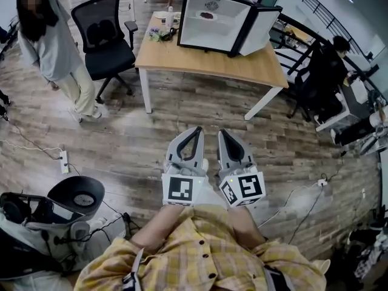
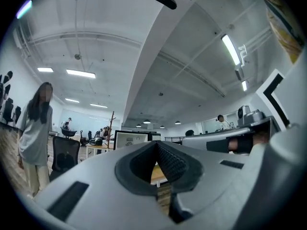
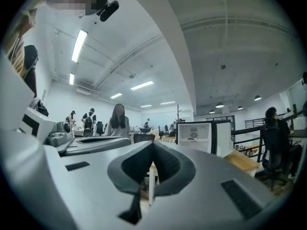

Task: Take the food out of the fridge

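A small white fridge stands open on a wooden table across the room, its door swung out to the right. Inside lies a dark piece of food on a plate. My left gripper and right gripper are held side by side close to my body, over the wooden floor and well short of the table. Both point at the table with their jaws shut and nothing between them. The fridge shows small past the left gripper. Past the right gripper the fridge is also distant.
A person stands at the far left beside a black office chair. Another person sits at the right near desks. A power strip and cables lie on the floor; equipment sits at lower left. Flowers are on the table.
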`<state>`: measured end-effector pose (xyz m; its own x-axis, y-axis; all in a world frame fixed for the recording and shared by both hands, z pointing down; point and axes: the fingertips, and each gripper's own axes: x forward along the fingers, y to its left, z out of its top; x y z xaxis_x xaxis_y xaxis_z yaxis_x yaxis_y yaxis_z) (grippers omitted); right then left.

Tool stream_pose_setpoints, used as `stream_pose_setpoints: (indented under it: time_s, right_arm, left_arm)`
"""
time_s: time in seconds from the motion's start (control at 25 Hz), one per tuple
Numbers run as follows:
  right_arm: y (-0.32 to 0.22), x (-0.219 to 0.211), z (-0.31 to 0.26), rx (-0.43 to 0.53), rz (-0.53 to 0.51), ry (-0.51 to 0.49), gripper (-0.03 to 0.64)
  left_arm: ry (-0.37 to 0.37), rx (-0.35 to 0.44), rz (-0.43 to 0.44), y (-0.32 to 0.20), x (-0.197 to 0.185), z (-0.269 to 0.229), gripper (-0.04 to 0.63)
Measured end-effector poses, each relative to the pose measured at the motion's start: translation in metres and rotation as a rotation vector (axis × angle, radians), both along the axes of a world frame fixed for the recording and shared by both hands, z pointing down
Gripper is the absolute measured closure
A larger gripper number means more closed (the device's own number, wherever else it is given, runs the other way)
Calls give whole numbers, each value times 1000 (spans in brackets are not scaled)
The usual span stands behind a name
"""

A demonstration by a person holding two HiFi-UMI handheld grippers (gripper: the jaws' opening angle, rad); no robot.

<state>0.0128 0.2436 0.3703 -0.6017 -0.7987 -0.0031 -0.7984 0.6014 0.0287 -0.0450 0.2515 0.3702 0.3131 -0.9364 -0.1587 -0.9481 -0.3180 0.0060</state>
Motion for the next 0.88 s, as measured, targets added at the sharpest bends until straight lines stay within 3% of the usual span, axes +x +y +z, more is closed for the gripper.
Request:
stream_pose_setpoints:
  time_s: [0.4, 0.88]
  right_arm:
    - [-47, 12, 8, 1, 60, -48, 609]
    - [-140, 15, 14, -13, 63, -83, 609]
  left_arm:
    - [-45, -32, 15, -43, 1, 12, 589]
    - [-77, -46, 17, -134, 6, 25, 589]
